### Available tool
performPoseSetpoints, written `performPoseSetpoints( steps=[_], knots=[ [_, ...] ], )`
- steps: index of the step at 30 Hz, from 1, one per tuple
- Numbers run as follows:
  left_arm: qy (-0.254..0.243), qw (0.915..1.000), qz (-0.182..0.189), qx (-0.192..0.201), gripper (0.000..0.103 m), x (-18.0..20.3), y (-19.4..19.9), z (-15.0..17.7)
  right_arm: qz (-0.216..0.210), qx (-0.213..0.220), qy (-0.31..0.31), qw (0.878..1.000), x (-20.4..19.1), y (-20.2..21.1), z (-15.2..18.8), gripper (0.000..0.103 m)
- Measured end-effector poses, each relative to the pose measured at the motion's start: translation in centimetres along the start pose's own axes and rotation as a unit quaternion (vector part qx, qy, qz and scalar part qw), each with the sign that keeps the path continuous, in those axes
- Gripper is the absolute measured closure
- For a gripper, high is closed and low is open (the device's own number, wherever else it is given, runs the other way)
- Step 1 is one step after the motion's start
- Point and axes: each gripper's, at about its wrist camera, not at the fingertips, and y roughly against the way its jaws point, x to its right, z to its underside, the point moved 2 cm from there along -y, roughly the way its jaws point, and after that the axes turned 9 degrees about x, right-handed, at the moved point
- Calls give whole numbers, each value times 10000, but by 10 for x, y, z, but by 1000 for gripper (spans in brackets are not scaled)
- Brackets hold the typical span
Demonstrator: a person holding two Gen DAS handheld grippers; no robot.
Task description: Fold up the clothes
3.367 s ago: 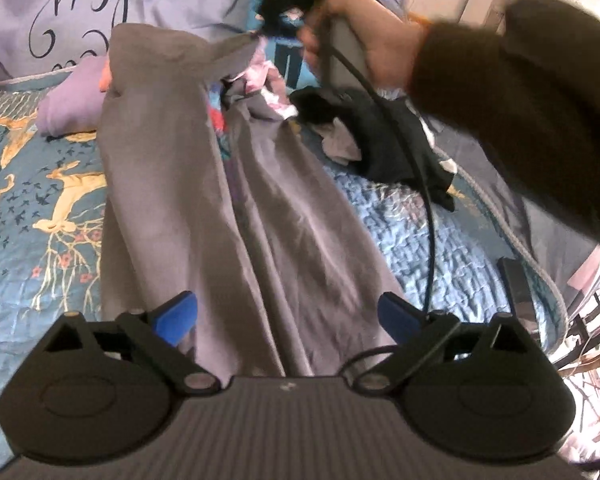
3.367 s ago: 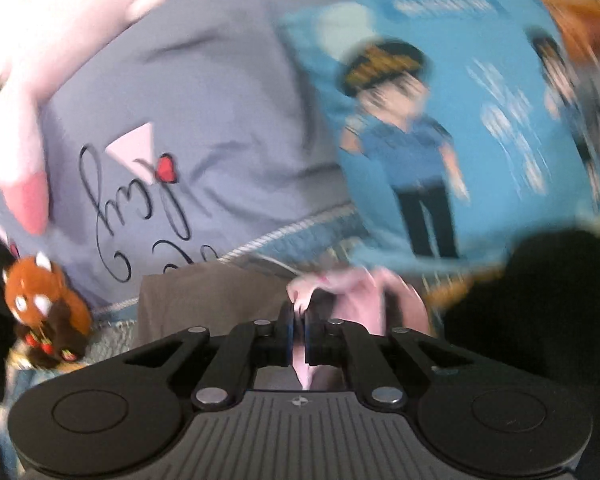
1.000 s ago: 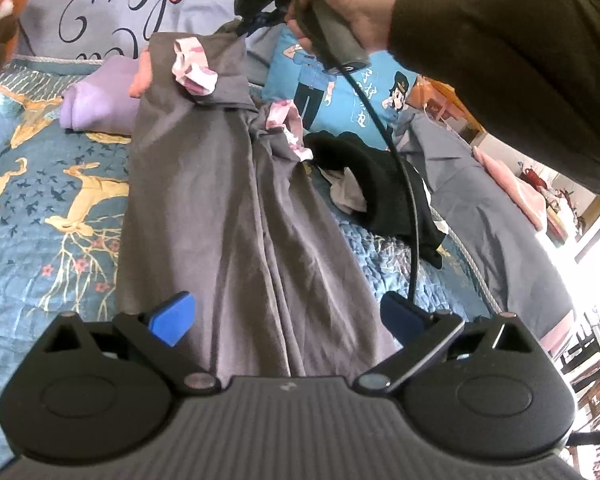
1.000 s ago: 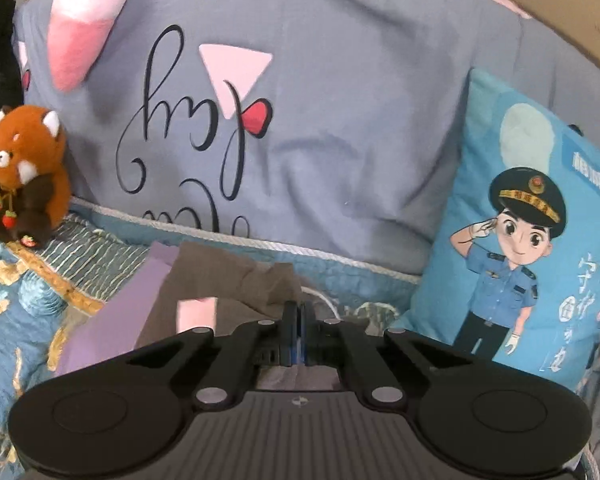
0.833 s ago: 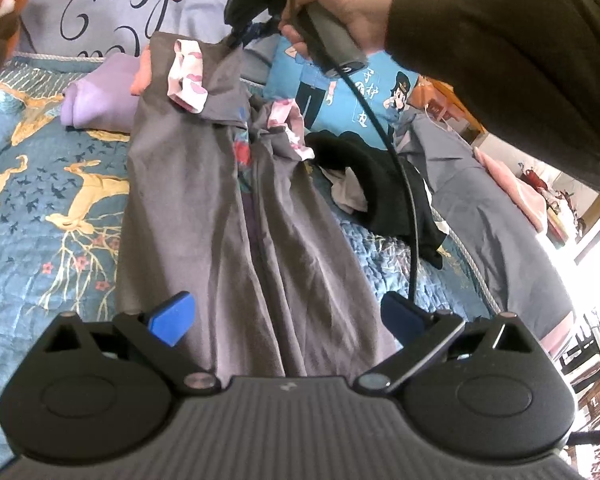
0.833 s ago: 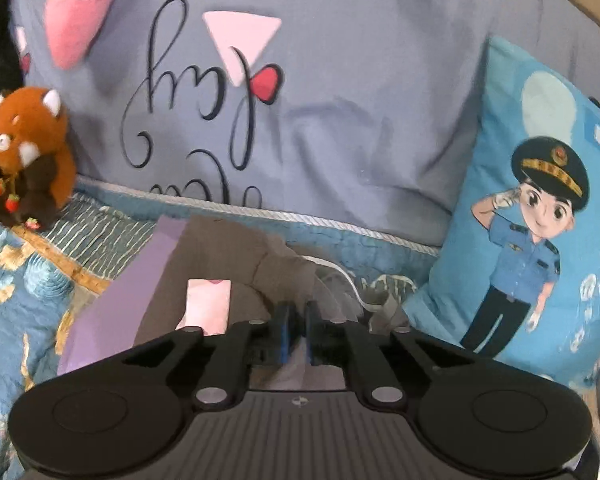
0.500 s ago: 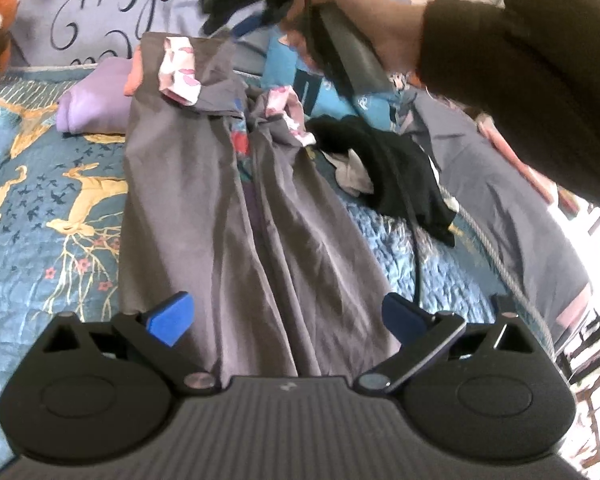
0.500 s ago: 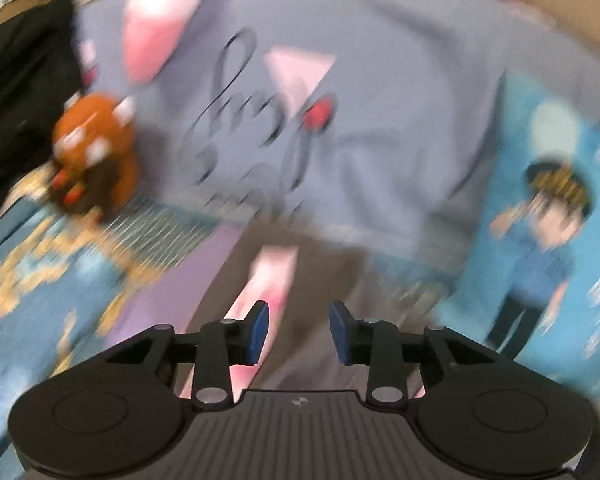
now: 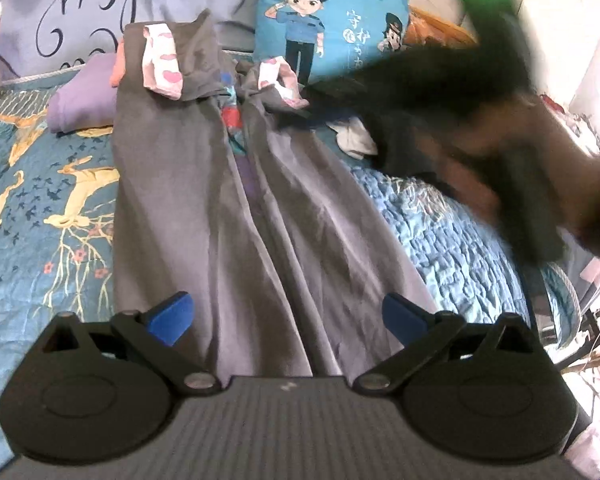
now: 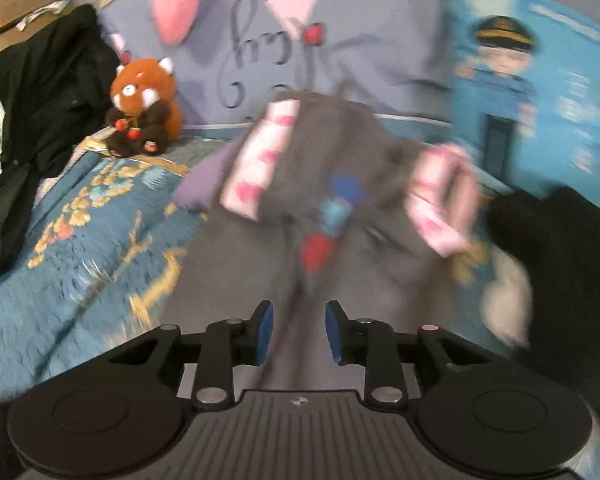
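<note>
Grey trousers between open left tongs

The grey garment is thin, matt woven cloth with soft creases, its 2 turned cuffs lined in a pale pink printed fabric. Under it the bedspread is quilted cloth with a faint sheen and a puckered, stitched surface. At 12 o'clock the blue cushion looks smooth and slightly glossy, while the grey pillow is matt cotton-like cloth. The plush toy at 10 o'clock in the right wrist view is fuzzy pile. The left gripper is matt black plastic, ribbed on its body, with smooth blue pads and 2 bright metal pivot pins.
</note>
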Motion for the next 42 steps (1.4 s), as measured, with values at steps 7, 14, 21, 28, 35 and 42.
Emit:
performPoseSetpoints(
  steps=[7,14,21,28,35,42],
  knots=[
    [-318,9994,-80,-116,1,23,5,6,62,-429,-116,9990,15,47,68,63],
    [-689,9971,-136,-295,1,51,12,15,-178,-975,-167,9949,10,66,126,47],
    [-904,9957,52,-193,1,67,5,5,49,3,-410,9991,49,59,44,53],
    [-1350,9908,38,22,1,85,-34,-15,347,173,-30,9992,93,-26,-57,52],
    [-888,9950,446,93,1,75,-56,-17,240,338,-757,9963,120,-107,-111,53],
    [-334,9979,554,83,1,52,-63,-23,366,29,-1536,9874,131,-163,-111,67]
  ],
)
